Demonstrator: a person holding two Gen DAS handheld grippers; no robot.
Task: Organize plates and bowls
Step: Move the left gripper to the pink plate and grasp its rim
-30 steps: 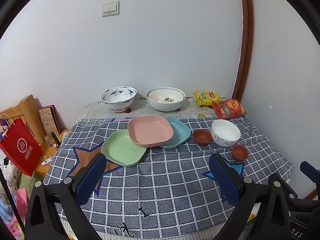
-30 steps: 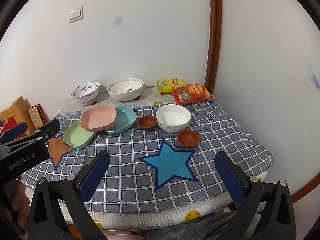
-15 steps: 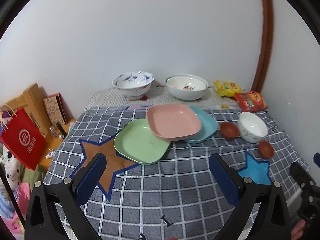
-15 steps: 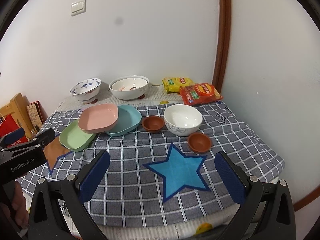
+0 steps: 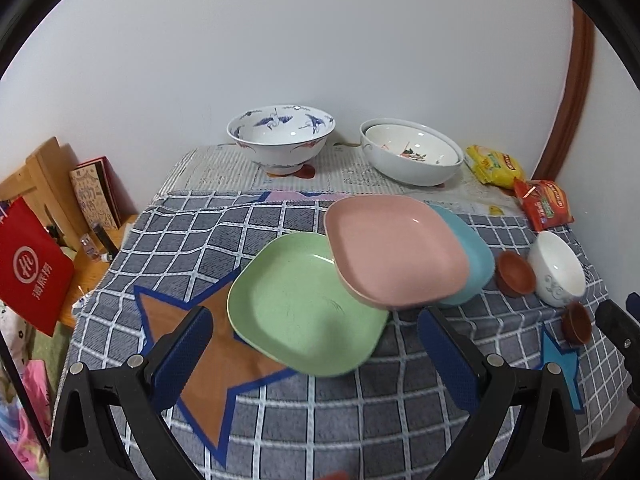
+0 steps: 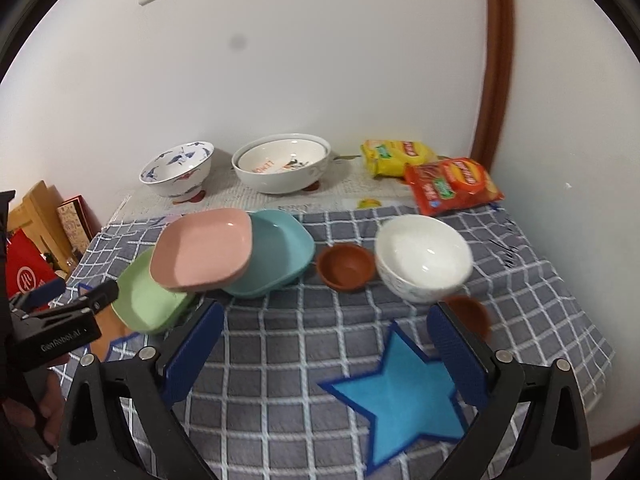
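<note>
Both claws hung wide open and empty: left gripper point(image 5: 316, 344) before the square green plastic plate point(image 5: 304, 304), with the square pink plastic plate point(image 5: 394, 248) overlapping it, right gripper point(image 6: 326, 338) facing the round white ceramic bowl point(image 6: 424, 262).

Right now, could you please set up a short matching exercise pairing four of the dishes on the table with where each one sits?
Things:
1. pink plate
2. green plate
3. plain white bowl
4. blue-bird bowl

Places:
A. at the back, by the wall
B. between two small brown cups
C. lowest, nearest the left claw
D. resting across two other plates

Pairs: 1-D, 2-C, 3-B, 4-A
</note>
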